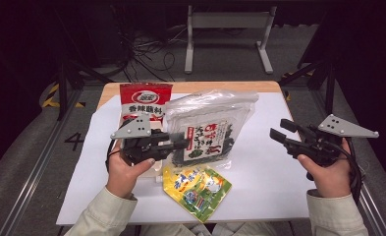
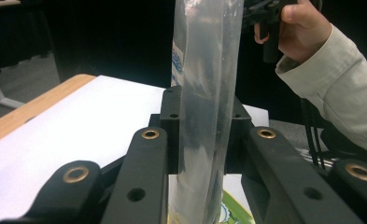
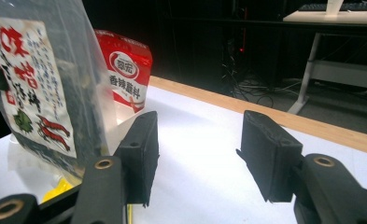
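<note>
A clear bag of dark seaweed point(image 1: 207, 130) with a red-and-white label is held up off the table, tilted toward the back. My left gripper point(image 1: 183, 140) is shut on its left edge. In the left gripper view the clear film of the bag point(image 2: 204, 93) runs upright between the two black jaws, which press on it. My right gripper point(image 1: 279, 129) hovers to the right of the bag, apart from it, open with nothing between its pads point(image 3: 197, 154). The bag point(image 3: 36, 88) hangs at the left of the right gripper view.
A red snack packet point(image 1: 144, 101) lies at the back left of the white sheet point(image 1: 269, 177). A yellow-green pouch point(image 1: 198, 189) lies near the front, below the bag. The wooden table edge point(image 1: 190, 87) runs along the back. A white frame point(image 1: 227, 22) and cables are on the floor beyond.
</note>
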A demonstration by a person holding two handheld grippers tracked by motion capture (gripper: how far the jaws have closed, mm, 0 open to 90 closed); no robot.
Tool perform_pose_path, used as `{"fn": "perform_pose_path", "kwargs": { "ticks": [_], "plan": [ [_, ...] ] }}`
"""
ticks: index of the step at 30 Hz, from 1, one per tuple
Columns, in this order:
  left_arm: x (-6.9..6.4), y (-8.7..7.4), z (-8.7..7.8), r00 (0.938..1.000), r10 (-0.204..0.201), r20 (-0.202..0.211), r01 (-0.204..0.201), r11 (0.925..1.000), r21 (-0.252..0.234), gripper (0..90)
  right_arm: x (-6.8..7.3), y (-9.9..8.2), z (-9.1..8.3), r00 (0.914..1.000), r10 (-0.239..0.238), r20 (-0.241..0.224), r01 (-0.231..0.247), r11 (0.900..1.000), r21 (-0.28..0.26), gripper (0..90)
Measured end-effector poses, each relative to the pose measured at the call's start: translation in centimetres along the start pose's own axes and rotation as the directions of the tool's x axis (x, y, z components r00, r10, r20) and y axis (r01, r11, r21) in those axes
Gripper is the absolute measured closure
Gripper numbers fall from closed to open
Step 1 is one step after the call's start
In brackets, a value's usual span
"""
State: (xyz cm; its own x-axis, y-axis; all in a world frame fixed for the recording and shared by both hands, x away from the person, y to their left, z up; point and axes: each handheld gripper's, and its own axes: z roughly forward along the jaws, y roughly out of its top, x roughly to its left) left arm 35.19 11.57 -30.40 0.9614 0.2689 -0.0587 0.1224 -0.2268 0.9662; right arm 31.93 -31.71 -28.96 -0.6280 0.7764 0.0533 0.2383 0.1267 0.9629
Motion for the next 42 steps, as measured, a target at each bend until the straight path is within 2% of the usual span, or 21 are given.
{"fn": "perform_pose_path", "kwargs": {
  "ticks": [12,22,30,37,42],
  "plan": [
    [0.3,0.5,-1.2,0.9999,-0.007,-0.014,0.006,0.9989,-0.046,76.9,-0.6,-0.7,0.1,0.9998,0.015,0.014,-0.015,0.9996,0.025,46.5],
    [0.7,0.8,-2.3,0.9993,0.012,-0.036,-0.015,0.9965,-0.082,76.8,-1.5,-1.6,0.0,0.9983,0.041,0.041,-0.043,0.9981,0.045,46.2],
    [1.2,0.9,-3.8,0.9956,0.012,-0.093,-0.022,0.9940,-0.108,76.8,-1.9,-2.0,0.3,0.9975,0.047,0.054,-0.050,0.9971,0.057,46.2],
    [1.7,0.6,-4.7,0.9921,0.011,-0.125,-0.027,0.9913,-0.129,76.8,-1.8,-2.2,0.6,0.9978,0.043,0.050,-0.047,0.9967,0.067,46.2],
    [2.2,0.5,-5.7,0.9848,0.007,-0.174,-0.031,0.9902,-0.136,76.8,-1.8,-2.3,0.9,0.9978,0.047,0.047,-0.051,0.9961,0.073,46.2]
  ]
}}
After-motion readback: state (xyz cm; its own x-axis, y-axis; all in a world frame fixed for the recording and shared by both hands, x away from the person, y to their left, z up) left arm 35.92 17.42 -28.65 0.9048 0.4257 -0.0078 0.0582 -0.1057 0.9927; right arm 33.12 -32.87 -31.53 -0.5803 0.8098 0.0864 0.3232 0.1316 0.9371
